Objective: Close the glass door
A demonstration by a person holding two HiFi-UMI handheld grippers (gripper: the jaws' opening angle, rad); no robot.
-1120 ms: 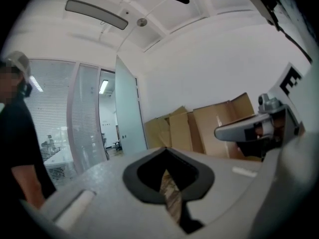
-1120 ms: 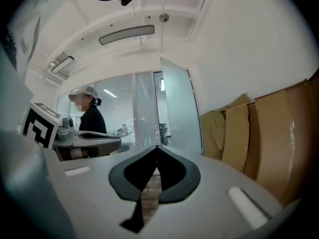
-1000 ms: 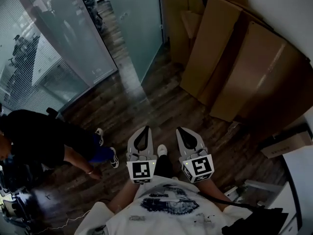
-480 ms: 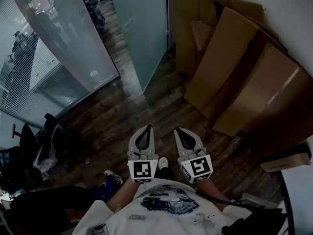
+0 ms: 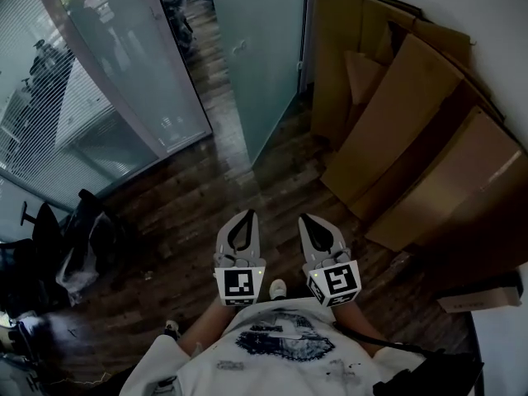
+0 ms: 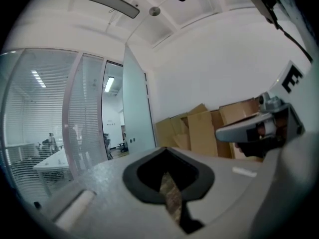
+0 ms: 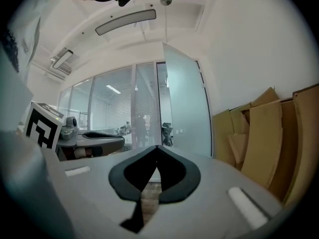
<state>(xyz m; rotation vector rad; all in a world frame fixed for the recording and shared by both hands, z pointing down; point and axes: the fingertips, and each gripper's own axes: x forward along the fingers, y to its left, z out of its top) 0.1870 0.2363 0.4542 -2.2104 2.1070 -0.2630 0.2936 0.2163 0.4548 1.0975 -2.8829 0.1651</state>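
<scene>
Glass door (image 5: 260, 48) open; dark wood floor (image 5: 206, 196); cardboard sheets (image 5: 412, 139) against white wall (image 5: 462, 7)

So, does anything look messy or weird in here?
Yes. The glass door stands open, swung into the room. Flattened cardboard boxes lean in an untidy stack against the wall. Nothing looks spilled or broken.

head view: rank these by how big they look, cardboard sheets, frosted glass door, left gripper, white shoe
1. cardboard sheets, the widest spread
2. frosted glass door
3. left gripper, which looks bigger because it is near the camera
4. white shoe, the smallest
</scene>
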